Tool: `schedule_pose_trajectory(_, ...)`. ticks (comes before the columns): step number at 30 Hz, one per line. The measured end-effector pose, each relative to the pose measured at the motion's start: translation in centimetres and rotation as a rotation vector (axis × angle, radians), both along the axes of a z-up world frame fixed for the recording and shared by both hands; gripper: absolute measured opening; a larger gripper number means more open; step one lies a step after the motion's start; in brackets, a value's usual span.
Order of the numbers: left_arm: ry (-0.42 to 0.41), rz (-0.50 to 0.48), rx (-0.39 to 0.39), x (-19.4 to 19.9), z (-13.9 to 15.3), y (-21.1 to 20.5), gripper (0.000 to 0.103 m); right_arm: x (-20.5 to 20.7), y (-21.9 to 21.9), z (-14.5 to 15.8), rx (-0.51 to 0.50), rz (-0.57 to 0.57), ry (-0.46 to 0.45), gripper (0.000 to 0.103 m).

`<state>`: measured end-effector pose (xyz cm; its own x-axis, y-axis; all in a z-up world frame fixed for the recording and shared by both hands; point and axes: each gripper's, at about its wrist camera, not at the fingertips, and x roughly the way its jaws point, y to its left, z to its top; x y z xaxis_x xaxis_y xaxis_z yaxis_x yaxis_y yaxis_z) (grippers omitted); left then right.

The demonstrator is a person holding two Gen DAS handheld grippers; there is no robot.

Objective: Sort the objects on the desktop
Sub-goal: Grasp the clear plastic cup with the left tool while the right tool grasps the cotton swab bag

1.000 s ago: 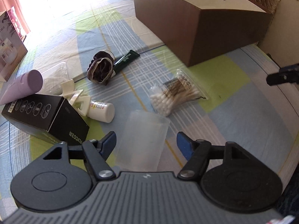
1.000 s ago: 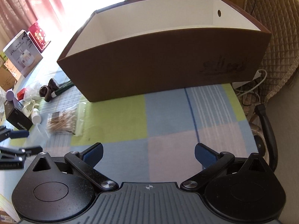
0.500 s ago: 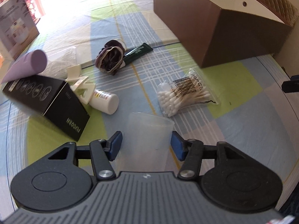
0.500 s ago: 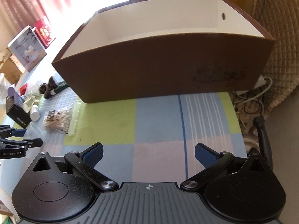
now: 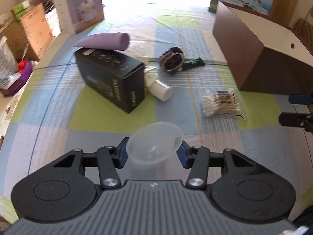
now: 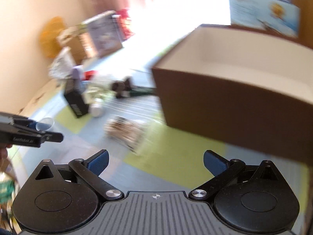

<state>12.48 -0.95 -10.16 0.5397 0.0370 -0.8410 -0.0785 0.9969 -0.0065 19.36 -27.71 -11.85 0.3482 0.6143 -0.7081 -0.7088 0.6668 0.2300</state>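
My left gripper point(image 5: 153, 153) is shut on a clear plastic cup point(image 5: 154, 142), lifted off the checked cloth with its mouth facing forward. Past it lie a black box point(image 5: 112, 78), a purple tube point(image 5: 105, 41), a small white bottle point(image 5: 161, 92), a dark scrunchie point(image 5: 172, 60), a green tube point(image 5: 193, 62) and a bag of cotton swabs point(image 5: 222, 103). The brown bin point(image 5: 262, 52) stands at the right. My right gripper point(image 6: 155, 162) is open and empty above the cloth, the brown bin point(image 6: 234, 101) ahead at its right. The right wrist view is blurred; the cup point(image 6: 45, 123) shows at its left.
Cardboard and printed boxes point(image 5: 78, 5) stand along the far left edge of the table. A purple tray point(image 5: 15, 82) with a bag sits at the left. My right gripper's fingertips point(image 5: 297, 107) reach in from the right edge of the left wrist view.
My left gripper closed on the clear cup and raised it from lying flat. The right gripper swung left, so its view now blurs and shows the clutter and the left gripper.
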Motion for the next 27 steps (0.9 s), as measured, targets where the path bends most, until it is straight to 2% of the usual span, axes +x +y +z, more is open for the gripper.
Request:
schedule_pose_trajectory(2,0.000,0.027,-0.003,-0.4,0.2,0.9,0.043,-0.3,1.8,-0.2,0.025,0.080,-0.027,0.087)
schedule_pose_trajectory(7,0.010,0.046,0.006,-0.4,-0.2,2.7,0.042,-0.6,6.2,-1.6,0.018,0.188,-0.091,0.086)
schedule_pose_trajectory(19,0.050,-0.017,-0.021,0.5,-0.6,6.8,0.042,-0.3,12.4,-6.0,-0.172,0.178,-0.186,0.083)
schedule_pose_trajectory(21,0.054,-0.030,-0.025,0.6,-0.6,7.2,0.042,-0.6,12.6,-6.1,-0.209,0.172,-0.200,0.072)
schedule_pose_trajectory(24,0.054,-0.048,-0.039,0.5,-0.6,7.7,0.042,-1.2,12.9,-5.4,-0.245,0.140,-0.165,0.059)
schedule_pose_trajectory(27,0.055,-0.059,-0.048,0.5,-0.6,8.0,0.042,-2.0,13.5,-4.8,-0.259,0.141,-0.122,0.051)
